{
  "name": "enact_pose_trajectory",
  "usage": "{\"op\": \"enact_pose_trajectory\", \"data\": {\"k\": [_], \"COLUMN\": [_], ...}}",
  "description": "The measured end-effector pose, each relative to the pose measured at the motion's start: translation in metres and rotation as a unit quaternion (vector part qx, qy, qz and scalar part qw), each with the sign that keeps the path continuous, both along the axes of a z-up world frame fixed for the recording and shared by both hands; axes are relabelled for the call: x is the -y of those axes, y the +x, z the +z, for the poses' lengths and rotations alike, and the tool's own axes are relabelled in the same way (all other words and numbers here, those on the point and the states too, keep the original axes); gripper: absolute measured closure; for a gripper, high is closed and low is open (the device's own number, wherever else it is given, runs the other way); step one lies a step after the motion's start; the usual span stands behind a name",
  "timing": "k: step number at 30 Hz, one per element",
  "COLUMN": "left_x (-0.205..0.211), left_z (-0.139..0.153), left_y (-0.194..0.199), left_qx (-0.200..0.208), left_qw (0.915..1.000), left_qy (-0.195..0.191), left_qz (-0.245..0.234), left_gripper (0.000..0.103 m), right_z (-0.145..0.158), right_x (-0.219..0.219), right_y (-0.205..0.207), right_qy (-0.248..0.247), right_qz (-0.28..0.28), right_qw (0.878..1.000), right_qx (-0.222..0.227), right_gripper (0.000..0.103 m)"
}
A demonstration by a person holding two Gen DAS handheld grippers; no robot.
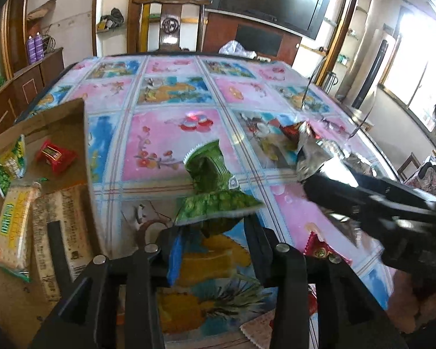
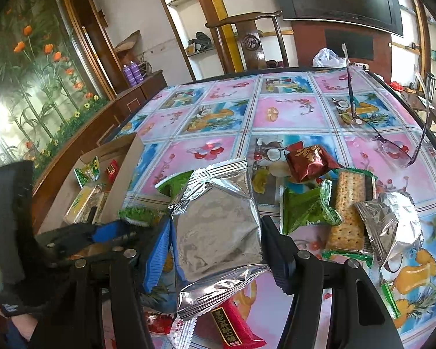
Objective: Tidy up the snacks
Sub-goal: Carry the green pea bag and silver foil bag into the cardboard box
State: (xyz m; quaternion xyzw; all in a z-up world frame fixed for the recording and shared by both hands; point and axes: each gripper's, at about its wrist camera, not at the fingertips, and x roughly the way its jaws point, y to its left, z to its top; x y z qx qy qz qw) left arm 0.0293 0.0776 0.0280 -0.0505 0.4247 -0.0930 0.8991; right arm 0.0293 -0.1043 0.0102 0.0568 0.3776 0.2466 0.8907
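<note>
- We see two hand-held grippers working over a flowered tablecloth (image 2: 290, 110) strewn with snack packets, with a cardboard box (image 1: 64, 133) at the left edge of the table already holding a few.
- The right gripper (image 2: 215, 232) has its jaws about half open and closed on a silver foil packet (image 2: 218, 226), pads pressing both its sides; the packet is lifted clear of the pile.
- The left gripper (image 1: 212, 235) has its jaws a little way open around a green packet (image 1: 218, 203). The packet sits between and above the fingers, but we cannot tell whether the pads press it or it only rests there.
- What could go wrong, in our judgement: the green packet may slip out on the way to the box, since the hold looks loose and the wrapper is slick.
- The foil packet is puffed with air; a harder squeeze could burst it or crush what is inside, and a softer one could let it slide.
- The two grippers sit close together, so a swing toward the box by either could knock the other's load.
- A pair of glasses (image 2: 392, 148) lies just beyond the pile and could be caught by a careless reach.
- Hard to make out: the red packet (image 2: 232, 328) below the foil is partly covered, the box is cut off at the frame edge, and the near table edge is hidden behind both grippers.
</note>
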Motion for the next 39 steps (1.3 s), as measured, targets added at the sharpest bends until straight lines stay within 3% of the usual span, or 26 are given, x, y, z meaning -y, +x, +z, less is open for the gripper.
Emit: {"op": "enact_pose_trajectory", "data": {"k": [2, 3, 4, 8, 21, 27, 33, 39], "left_x": [0.005, 0.007, 0.008, 0.007, -0.035, -0.082, -0.149, -0.181], "left_z": [-0.005, -0.007, -0.009, -0.004, 0.035, 0.051, 0.049, 0.042], "left_y": [0.003, 0.004, 0.004, -0.001, -0.017, -0.023, -0.026, -0.029], "left_qx": [-0.008, -0.011, -0.013, 0.005, 0.073, 0.1, 0.093, 0.079], "left_qw": [0.9999, 0.9999, 0.9998, 1.0, 0.9948, 0.989, 0.9795, 0.9737], "left_qy": [0.006, 0.008, 0.012, 0.003, -0.068, -0.085, -0.102, -0.1], "left_qz": [-0.002, -0.004, -0.005, -0.005, 0.022, 0.069, 0.147, 0.189], "left_gripper": [0.066, 0.073, 0.087, 0.09, 0.091, 0.091, 0.091, 0.091], "right_z": [0.002, 0.002, 0.002, 0.005, 0.004, 0.003, 0.009, 0.009], "right_x": [0.0, 0.001, 0.001, 0.003, -0.004, -0.016, -0.054, -0.11], "right_y": [-0.001, -0.002, -0.002, -0.003, -0.004, -0.008, -0.028, -0.054], "right_qy": [0.003, 0.004, 0.005, 0.009, -0.002, 0.0, 0.002, -0.004], "right_qz": [0.0, 0.0, 0.0, -0.004, -0.018, -0.012, 0.029, 0.099], "right_qw": [1.0, 1.0, 1.0, 1.0, 1.0, 1.0, 0.998, 0.992], "right_qx": [0.002, 0.003, 0.003, 0.007, 0.023, 0.026, 0.054, 0.073], "right_gripper": [0.038, 0.038, 0.038, 0.038, 0.038, 0.038, 0.038, 0.037]}}
